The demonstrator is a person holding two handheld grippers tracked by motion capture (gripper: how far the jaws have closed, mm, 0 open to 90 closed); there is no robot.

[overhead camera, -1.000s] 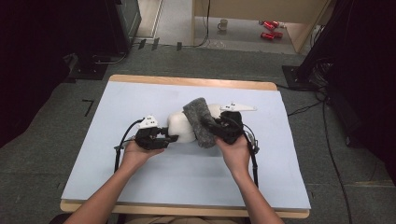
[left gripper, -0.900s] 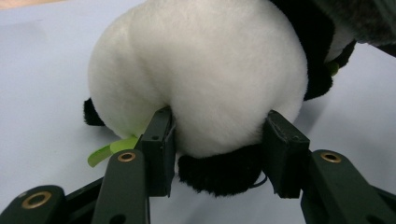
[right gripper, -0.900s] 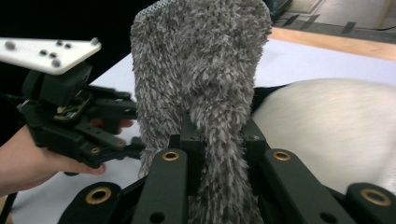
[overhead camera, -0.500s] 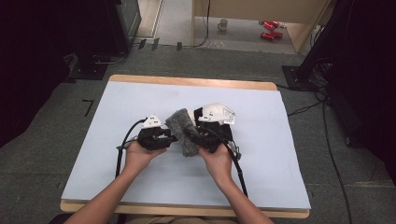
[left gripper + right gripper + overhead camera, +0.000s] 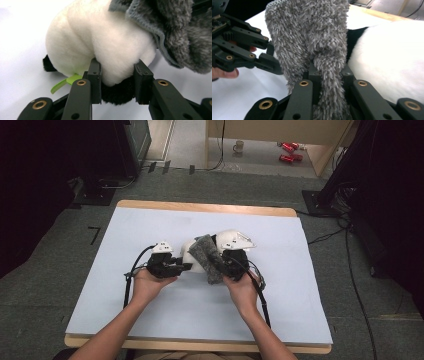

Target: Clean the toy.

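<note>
A white plush toy [image 5: 191,256] with black patches and a green tag [image 5: 63,83] lies mid-table. My left gripper [image 5: 186,266] has just been closing on it. In the left gripper view the pads of that gripper [image 5: 117,67] press into a white bulge of the toy [image 5: 100,37]. A grey fuzzy cloth [image 5: 210,260] drapes over the toy's right side. My right gripper [image 5: 226,266] is shut on it. In the right gripper view the cloth [image 5: 312,32] is pinched between the jaws of that gripper [image 5: 328,67], with the toy [image 5: 392,62] at the right.
A pale mat [image 5: 150,320] covers the wooden table [image 5: 200,208]. Cables trail from both grippers toward the near edge. On the floor beyond the table stand a mug [image 5: 239,146], red objects [image 5: 287,151] and dark equipment at both sides.
The right gripper swung the grey cloth left toward the left hand, then a little back right, ending lower. The left hand stayed put, its jaws narrower on the toy.
</note>
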